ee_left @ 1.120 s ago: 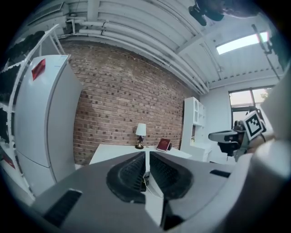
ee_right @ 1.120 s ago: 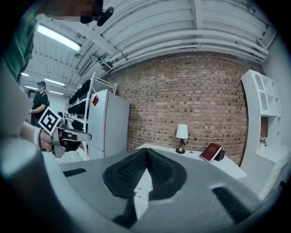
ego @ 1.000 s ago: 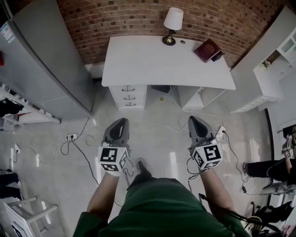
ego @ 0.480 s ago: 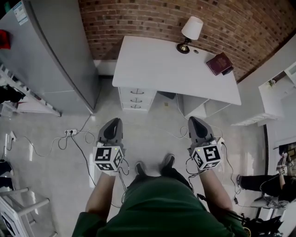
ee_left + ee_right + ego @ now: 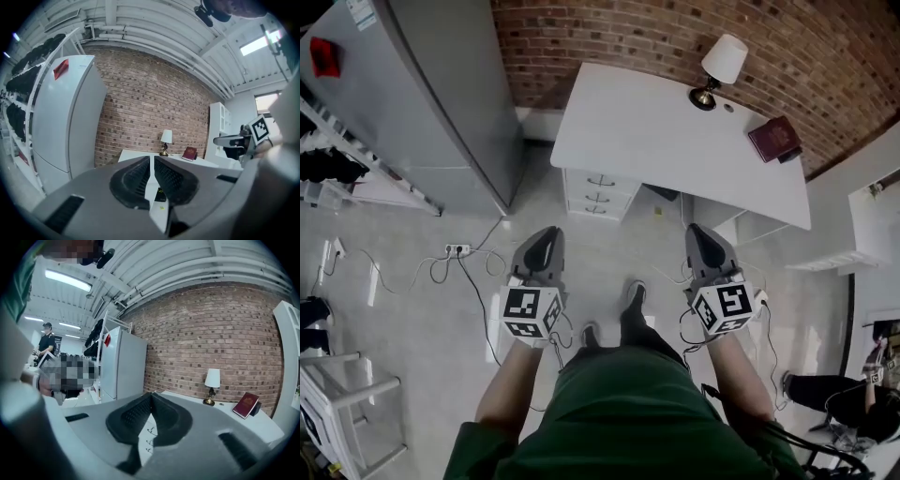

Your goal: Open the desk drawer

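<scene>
Bare floor point(image 5: 600, 246) before desk drawers point(image 5: 598, 195), loose cables point(image 5: 473, 291) at either side.

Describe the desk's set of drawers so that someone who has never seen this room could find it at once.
Find the brick wall; a white desk stands against it, with a lamp and a red book on top. Under the desk's end nearer the grey fridge sits the drawer unit, the only part with handles: three dark ones, stacked.

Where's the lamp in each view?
Head view: lamp upper right, on the desk's far edge.
Left gripper view: lamp near centre, before the brick wall.
Right gripper view: lamp right of centre, lower half.
Shared landmark: red book, just right of the lamp in all three.
</scene>
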`<action>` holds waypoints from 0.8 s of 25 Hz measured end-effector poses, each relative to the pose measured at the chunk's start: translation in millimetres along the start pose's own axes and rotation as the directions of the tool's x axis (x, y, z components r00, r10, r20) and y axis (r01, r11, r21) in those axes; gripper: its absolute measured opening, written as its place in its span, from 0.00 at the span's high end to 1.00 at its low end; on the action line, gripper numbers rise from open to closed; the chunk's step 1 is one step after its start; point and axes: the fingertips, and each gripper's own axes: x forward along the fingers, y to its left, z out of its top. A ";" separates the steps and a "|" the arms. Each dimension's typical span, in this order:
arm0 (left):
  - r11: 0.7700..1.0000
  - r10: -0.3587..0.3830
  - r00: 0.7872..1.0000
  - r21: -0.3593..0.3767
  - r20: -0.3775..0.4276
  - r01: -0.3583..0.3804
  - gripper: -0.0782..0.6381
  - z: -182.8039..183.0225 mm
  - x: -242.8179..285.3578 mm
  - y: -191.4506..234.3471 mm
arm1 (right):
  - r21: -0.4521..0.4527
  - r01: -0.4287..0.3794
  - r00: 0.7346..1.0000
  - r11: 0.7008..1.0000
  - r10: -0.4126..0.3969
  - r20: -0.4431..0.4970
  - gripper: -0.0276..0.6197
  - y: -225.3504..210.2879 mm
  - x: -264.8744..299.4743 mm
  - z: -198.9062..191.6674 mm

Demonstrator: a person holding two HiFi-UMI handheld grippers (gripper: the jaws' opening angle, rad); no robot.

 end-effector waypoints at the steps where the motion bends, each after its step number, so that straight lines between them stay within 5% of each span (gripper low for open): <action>1: 1.000 0.005 1.000 0.004 0.004 -0.005 0.86 3.2 4.9 0.9 | 0.004 -0.008 1.000 1.000 0.008 0.004 0.96 -2.5 6.9 0.6; 7: 0.999 0.048 0.999 0.025 -0.015 -0.048 0.86 4.5 40.2 6.6 | 0.048 -0.072 0.997 0.996 0.072 0.002 0.96 -21.1 49.5 -12.9; 14: 0.988 0.123 0.988 -0.086 -0.097 -0.131 0.86 -29.1 111.3 15.0 | 0.071 -0.159 0.986 0.985 0.162 -0.033 0.96 -68.9 106.4 -34.9; 20: 0.980 0.179 0.971 -0.058 -0.160 -0.190 0.86 -53.2 163.7 2.0 | 0.068 -0.297 0.952 0.952 0.301 -0.057 0.96 -89.6 153.9 -60.7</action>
